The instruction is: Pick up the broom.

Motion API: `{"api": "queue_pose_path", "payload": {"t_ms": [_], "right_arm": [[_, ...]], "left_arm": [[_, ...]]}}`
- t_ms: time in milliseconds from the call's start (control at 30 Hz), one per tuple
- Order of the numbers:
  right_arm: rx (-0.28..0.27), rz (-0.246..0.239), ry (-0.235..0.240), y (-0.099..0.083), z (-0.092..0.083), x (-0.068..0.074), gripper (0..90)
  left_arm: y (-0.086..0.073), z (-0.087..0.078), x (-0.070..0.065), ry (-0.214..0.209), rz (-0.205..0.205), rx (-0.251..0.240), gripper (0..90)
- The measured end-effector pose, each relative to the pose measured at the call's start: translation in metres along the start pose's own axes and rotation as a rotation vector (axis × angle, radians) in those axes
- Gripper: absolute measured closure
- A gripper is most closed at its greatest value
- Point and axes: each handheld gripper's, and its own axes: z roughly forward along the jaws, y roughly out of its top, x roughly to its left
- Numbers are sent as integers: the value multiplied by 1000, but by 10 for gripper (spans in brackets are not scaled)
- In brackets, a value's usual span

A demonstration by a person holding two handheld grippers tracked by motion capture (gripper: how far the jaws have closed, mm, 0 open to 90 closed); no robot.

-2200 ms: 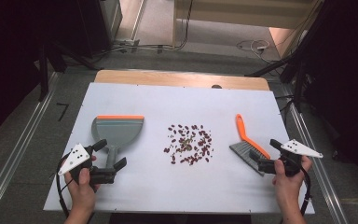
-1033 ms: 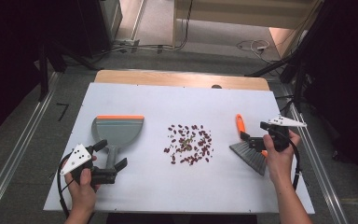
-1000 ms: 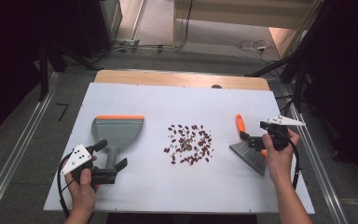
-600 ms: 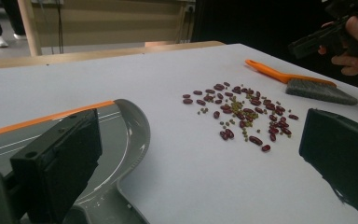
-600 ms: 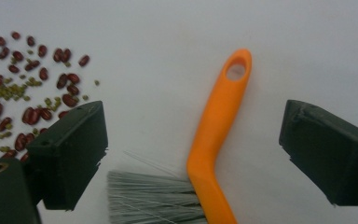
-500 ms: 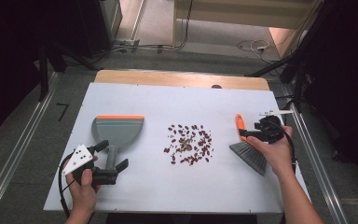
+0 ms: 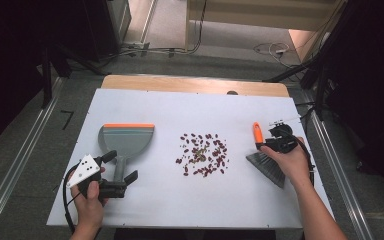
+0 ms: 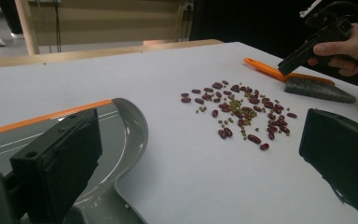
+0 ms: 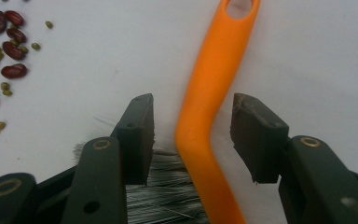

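Orange plastic forms the handle of the brush (image 9: 213, 93), which lies flat on the white table (image 7: 145, 105) at the right side, grey bristles toward the person. The right gripper (image 9: 192, 126) is set down over the handle just above the bristles. Its jaws have just been closing and straddle the handle, one on each side. A visible gap remains between each pad and the plastic, so the handle is not yet clamped.

A scatter of red and green beans (image 7: 203, 153) lies at the table centre, well apart from the brush.

The grey dustpan (image 7: 126, 141), with an orange front lip, rests on the left side of the table. The left gripper (image 7: 119, 168) sits at the dustpan's handle, jaws spread wide, one on each side of it, gripping nothing.
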Motion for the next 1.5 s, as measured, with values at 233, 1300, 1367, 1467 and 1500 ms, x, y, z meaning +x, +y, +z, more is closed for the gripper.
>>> {"api": "queue_pose_path", "payload": {"t_ms": [233, 1300, 1367, 1467, 1500], "right_arm": [[42, 13, -41, -2, 6, 3, 519], [-232, 27, -46, -35, -19, 2, 675], [-282, 33, -48, -42, -24, 1, 675], [-365, 38, -38, -52, -30, 0, 675], [-400, 39, -28, -56, -32, 0, 675]], "left_arm": [[0, 0, 1, 0, -3, 1, 2], [0, 1, -1, -1, 3, 3, 3], [0, 1, -2, -2, 4, 2, 3], [1, 1, -3, -6, 11, 3, 3], [1, 1, -3, -5, 10, 3, 3]]}}
